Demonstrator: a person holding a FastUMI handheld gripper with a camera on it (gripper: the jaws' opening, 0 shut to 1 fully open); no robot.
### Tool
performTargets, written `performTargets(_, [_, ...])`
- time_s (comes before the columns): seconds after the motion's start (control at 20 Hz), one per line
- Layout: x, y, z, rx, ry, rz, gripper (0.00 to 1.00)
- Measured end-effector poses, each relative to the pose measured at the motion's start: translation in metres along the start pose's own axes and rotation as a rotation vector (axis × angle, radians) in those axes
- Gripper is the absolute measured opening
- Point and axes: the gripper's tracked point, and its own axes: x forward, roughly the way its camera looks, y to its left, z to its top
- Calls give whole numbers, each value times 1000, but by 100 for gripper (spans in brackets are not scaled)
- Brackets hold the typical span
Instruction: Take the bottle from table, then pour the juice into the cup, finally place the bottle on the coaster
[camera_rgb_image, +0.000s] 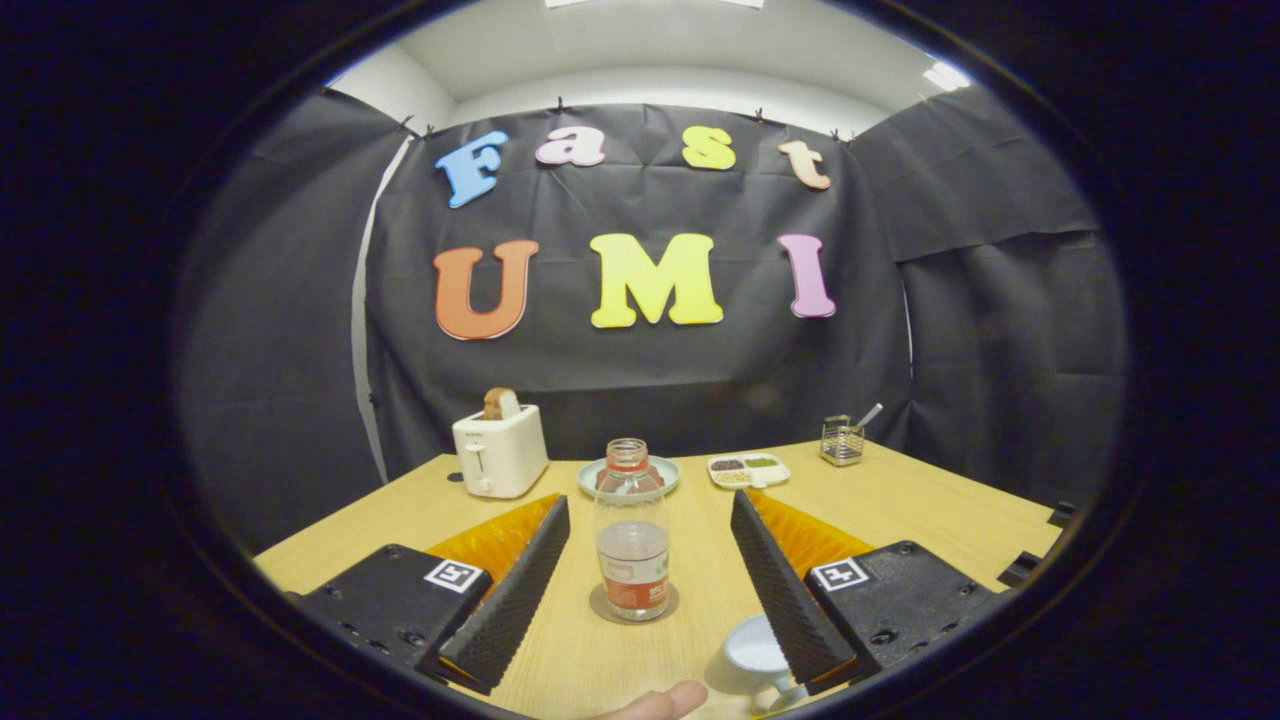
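A clear plastic bottle (630, 535) with no cap and a little orange juice at its bottom stands upright on a round grey coaster (634, 606) on the wooden table (930, 505). It stands between my two fingers, clear of both. My gripper (650, 512) is open, its fingers spread wide to either side of the bottle. A white cup (752, 652) sits close in, partly hidden behind the right finger (785, 590). I cannot tell what is inside the cup.
Beyond the bottle lies a pale green plate (630, 478). A white toaster (499, 451) with bread stands at the back left. A divided snack dish (748, 470) and a wire holder (842, 441) sit back right. A person's fingertip (660, 703) shows near the table's front.
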Motion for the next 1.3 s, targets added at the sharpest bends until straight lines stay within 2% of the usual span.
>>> performTargets(0.3, [-69,-1,44,-85,-28,51,100])
performTargets(0.45, [-102,-5,55,-60,-9,70,100])
performTargets(0.55, [-122,-12,69,-36,-7,65,100])
performTargets(0.75, [-164,-32,97,-68,-52,23,100])
performTargets(0.9, [-191,-42,103,-62,-71,9,100])
performTargets(1.3, [-220,-47,109,-52,-74,-3,100])
